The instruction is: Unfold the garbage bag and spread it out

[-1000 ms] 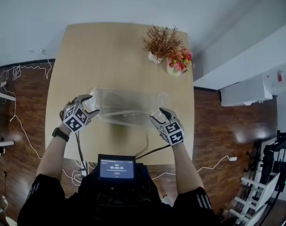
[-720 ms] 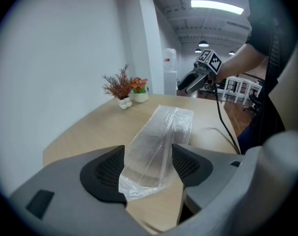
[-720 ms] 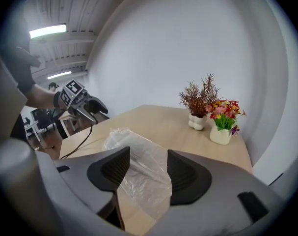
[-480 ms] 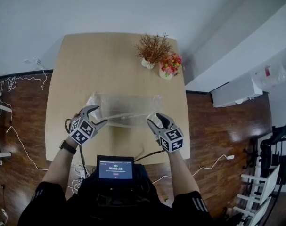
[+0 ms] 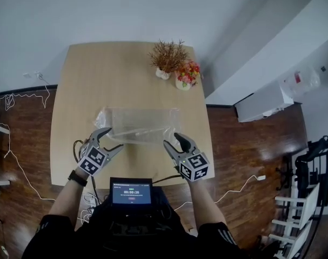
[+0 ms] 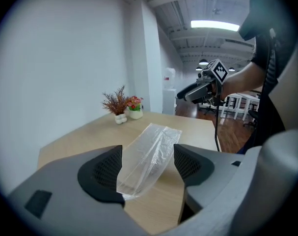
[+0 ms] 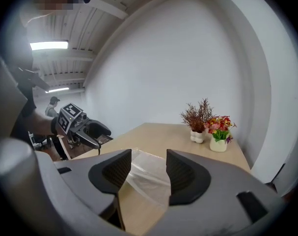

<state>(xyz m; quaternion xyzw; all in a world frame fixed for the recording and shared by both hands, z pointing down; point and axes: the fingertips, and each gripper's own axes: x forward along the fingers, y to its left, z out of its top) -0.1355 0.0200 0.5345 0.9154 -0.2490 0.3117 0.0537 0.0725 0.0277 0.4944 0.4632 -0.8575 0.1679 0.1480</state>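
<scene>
A clear garbage bag (image 5: pixel 142 124) lies spread in a long strip across the wooden table (image 5: pixel 99 80). My left gripper (image 5: pixel 111 139) hovers just short of the bag's left end. Its jaws have just been opening and stand open with nothing between them. My right gripper (image 5: pixel 172 140) hangs near the bag's right end, its jaws having closed a little but still open and empty. In the left gripper view the bag (image 6: pixel 149 156) shows on the table beyond the open jaws. The right gripper view shows the bag (image 7: pixel 146 178) the same way.
A pot of dry brown twigs (image 5: pixel 165 58) and a pot of red and yellow flowers (image 5: pixel 186 74) stand at the table's far right. A small screen (image 5: pixel 132 192) sits at my chest. Cables lie on the wooden floor (image 5: pixel 23 144) at the left.
Both grippers have drawn back from the bag's ends toward the table's near edge. The bag, earlier raised between them, now rests flat on the table.
</scene>
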